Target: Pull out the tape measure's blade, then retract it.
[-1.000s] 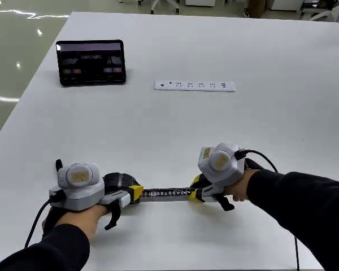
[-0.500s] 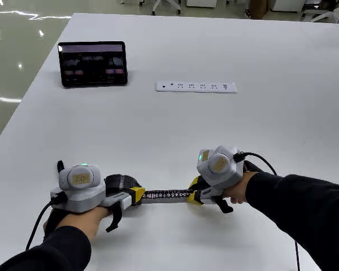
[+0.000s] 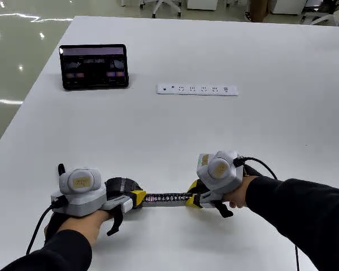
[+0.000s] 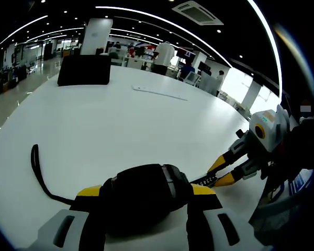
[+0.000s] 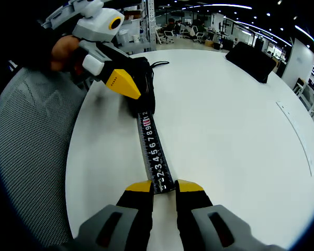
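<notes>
The black tape measure case (image 3: 122, 186) (image 4: 146, 196) (image 5: 141, 83) rests on the white table near the front edge, clamped in my left gripper (image 3: 134, 197) (image 4: 146, 191), which is shut on it. Its dark blade (image 3: 166, 198) (image 5: 154, 154) (image 4: 205, 181) runs a short way right, numbers up. My right gripper (image 3: 191, 198) (image 5: 163, 186) is shut on the blade's free end, yellow fingertips (image 5: 142, 186) pinching it. A black wrist strap (image 4: 37, 170) trails from the case.
A dark tablet (image 3: 94, 66) stands propped at the back left. A white power strip (image 3: 197, 90) lies mid-table beyond the grippers. The white table (image 3: 260, 113) stretches wide to the right; its left edge drops to a glossy floor. People stand far off in the left gripper view.
The blade's exposed length has shortened: my right gripper moved left toward the case, still holding the tip. The left gripper and case stayed put. The head camera tilted slightly.
</notes>
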`<state>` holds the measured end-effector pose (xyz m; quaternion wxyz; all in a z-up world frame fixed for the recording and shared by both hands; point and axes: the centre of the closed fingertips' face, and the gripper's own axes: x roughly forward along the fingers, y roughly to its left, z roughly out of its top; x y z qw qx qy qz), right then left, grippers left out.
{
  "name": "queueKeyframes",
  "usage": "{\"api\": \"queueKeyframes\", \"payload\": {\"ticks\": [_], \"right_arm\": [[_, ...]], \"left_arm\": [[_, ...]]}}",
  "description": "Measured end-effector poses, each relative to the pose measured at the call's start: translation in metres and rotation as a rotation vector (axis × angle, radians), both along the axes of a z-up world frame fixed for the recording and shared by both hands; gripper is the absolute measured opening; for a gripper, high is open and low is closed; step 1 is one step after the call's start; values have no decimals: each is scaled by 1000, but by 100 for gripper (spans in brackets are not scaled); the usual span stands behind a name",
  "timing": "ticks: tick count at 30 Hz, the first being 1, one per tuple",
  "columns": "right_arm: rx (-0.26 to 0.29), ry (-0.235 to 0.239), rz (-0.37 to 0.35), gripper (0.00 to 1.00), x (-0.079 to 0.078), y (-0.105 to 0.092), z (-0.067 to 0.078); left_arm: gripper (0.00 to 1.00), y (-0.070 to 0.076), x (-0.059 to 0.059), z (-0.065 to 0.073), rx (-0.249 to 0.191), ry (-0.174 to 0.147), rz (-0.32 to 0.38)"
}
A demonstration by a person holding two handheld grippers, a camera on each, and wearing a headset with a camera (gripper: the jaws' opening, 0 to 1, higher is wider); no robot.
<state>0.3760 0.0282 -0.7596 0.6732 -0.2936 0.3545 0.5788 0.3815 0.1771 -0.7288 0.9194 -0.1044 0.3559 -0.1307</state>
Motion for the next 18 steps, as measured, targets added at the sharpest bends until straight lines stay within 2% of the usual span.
{"api": "queueKeyframes", "payload": {"ticks": [12, 14, 18], "right_arm": [[46, -7, 15, 12, -4, 1, 0], [56, 18, -14, 12, -3, 1, 0], [53, 8, 28, 11, -7, 3, 0]], "left_arm": [[58, 0, 1, 1, -1, 3, -25], [58, 0, 2, 0, -3, 5, -26], [57, 0, 1, 1, 0, -8, -29]]}}
